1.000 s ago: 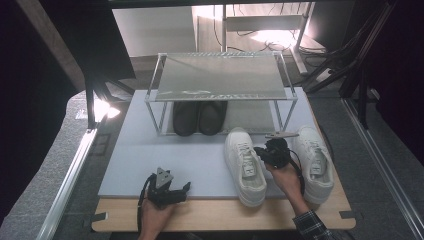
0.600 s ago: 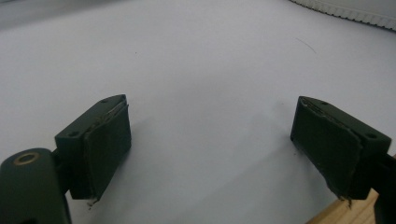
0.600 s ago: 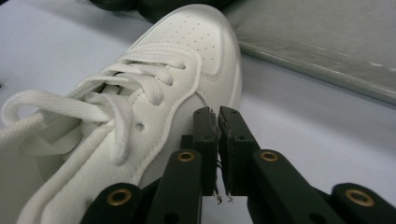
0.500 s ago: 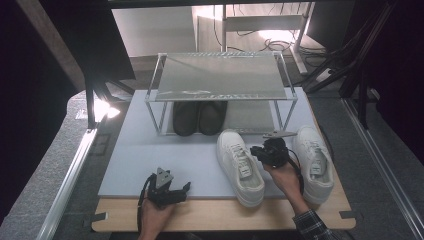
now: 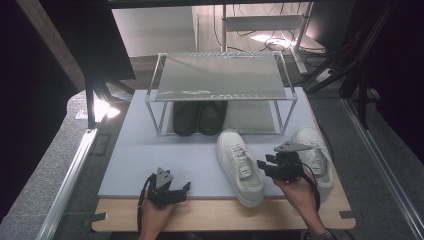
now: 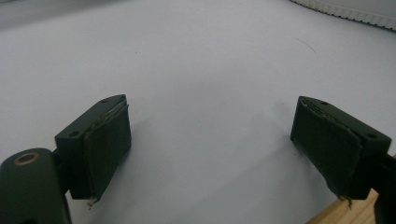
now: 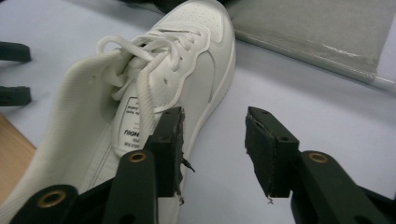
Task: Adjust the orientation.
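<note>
While the black shoes [image 5: 198,117] sit under the rack [image 5: 220,80], both white shoes [image 5: 240,167] wait on the bench [image 5: 165,155]. Beside the left one, the right claw [image 5: 265,167] has just been opening, empty. The left claw [image 5: 186,190] rests wide open, empty.

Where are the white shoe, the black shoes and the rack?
White shoe [image 5: 240,162], high view, on its laces.
Black shoes [image 5: 199,117], high view, between the two toes.
Rack [image 5: 220,77], high view, top shelf.
</note>
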`<control>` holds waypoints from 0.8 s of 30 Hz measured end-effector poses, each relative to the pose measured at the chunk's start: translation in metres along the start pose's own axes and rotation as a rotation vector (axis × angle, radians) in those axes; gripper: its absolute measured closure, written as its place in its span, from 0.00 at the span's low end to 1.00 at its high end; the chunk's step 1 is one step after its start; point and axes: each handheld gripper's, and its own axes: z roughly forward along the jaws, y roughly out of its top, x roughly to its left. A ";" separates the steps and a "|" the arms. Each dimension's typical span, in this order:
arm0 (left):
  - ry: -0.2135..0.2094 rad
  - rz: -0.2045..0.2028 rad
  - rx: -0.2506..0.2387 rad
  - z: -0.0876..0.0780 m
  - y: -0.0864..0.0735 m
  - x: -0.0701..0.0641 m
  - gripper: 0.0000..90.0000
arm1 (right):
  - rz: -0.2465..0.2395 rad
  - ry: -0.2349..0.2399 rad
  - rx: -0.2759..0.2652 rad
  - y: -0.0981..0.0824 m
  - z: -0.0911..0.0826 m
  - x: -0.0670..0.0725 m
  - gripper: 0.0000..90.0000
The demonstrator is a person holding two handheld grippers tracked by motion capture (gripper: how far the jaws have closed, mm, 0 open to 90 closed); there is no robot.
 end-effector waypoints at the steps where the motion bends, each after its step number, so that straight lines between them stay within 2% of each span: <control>1: 0.000 0.000 0.000 0.000 0.000 0.000 0.13 | 0.006 0.015 -0.001 -0.001 -0.002 -0.001 0.59; 5: 0.000 -0.001 0.000 0.000 0.000 0.000 0.13 | 0.015 0.043 0.004 -0.002 -0.010 0.000 0.54; 8: 0.000 0.000 0.000 0.000 0.000 0.000 0.13 | 0.023 0.082 0.010 -0.002 -0.013 0.002 0.49; 10: 0.000 0.000 0.000 0.000 0.000 0.000 0.13 | 0.022 0.107 0.019 -0.002 -0.012 0.003 0.47; 13: 0.000 0.000 0.000 0.000 0.000 0.000 0.13 | 0.006 0.115 0.035 -0.001 -0.008 0.008 0.47; 20: 0.000 0.004 0.002 0.000 0.000 0.000 0.13 | -0.013 0.094 0.078 0.005 0.009 0.012 0.60; 24: 0.000 0.005 0.002 0.000 0.000 0.000 0.13 | -0.015 0.106 0.118 0.008 0.018 0.012 0.72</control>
